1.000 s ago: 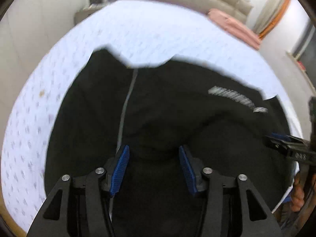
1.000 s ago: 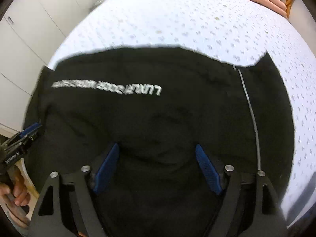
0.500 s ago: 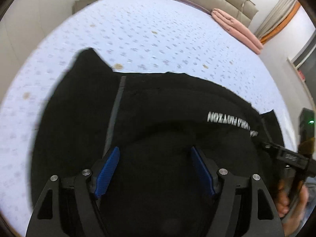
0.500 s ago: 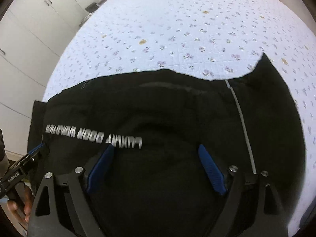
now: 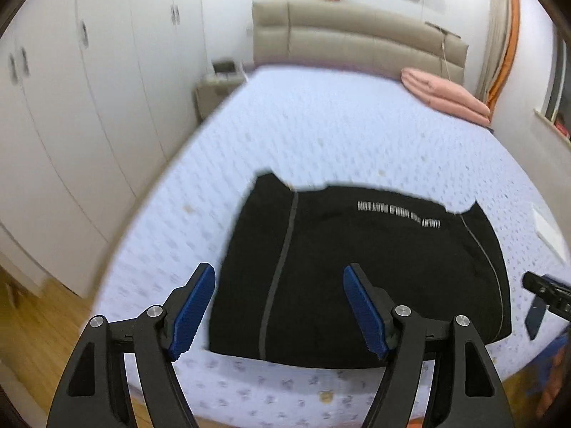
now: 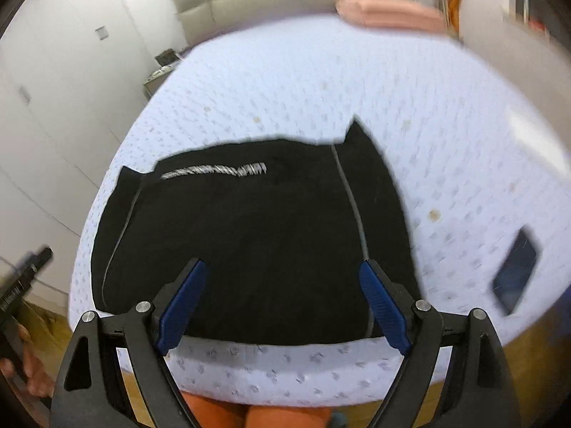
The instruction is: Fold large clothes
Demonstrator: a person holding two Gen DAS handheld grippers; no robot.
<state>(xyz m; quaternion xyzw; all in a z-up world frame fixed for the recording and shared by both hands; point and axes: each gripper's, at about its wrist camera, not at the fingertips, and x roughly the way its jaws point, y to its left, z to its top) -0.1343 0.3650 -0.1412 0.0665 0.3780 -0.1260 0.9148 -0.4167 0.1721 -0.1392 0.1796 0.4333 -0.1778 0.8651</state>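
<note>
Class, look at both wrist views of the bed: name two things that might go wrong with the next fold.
1. The phone lies on the bed right of the black garment; a swinging gripper or cloth might knock it.
2. The garment's near edge sits at the mattress edge, so it may slide off.

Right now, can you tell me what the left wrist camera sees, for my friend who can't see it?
A folded black garment with white lettering lies on a bed with a pale flowered cover. The open left gripper hovers above it, holding nothing. A folded pink blanket sits by the beige headboard.
</note>
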